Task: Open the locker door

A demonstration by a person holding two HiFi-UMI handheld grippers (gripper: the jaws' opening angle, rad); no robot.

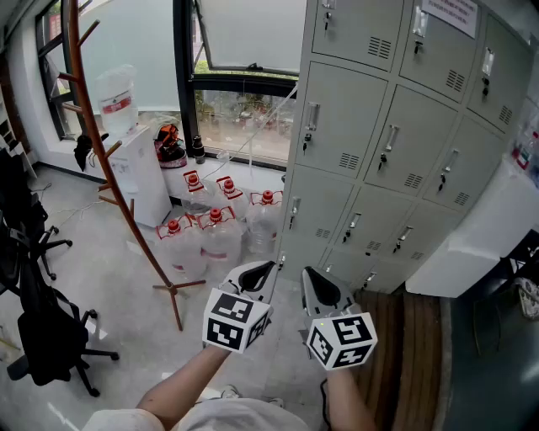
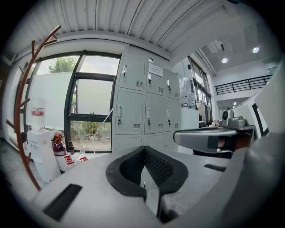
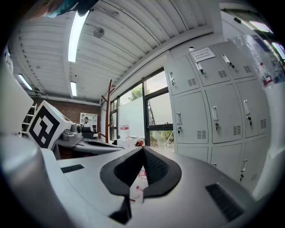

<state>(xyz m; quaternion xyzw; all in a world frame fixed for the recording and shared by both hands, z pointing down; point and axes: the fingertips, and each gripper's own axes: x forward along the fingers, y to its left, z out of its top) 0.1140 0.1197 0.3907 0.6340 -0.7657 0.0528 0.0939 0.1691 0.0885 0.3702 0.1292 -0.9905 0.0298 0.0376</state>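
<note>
left gripper (image 1: pixel 268 269) and right gripper (image 1: pixel 308 276) side by side, both empty
each pair of jaws is pressed together; the locker doors (image 1: pixel 341 118) are all shut, ahead and well apart.

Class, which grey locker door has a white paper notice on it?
The middle door of the top row; a white notice is stuck near its top, and no other door in view has one.

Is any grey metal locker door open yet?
Shut: every grey metal locker door in view sits flush with its neighbours, with no gap at any edge.
</note>
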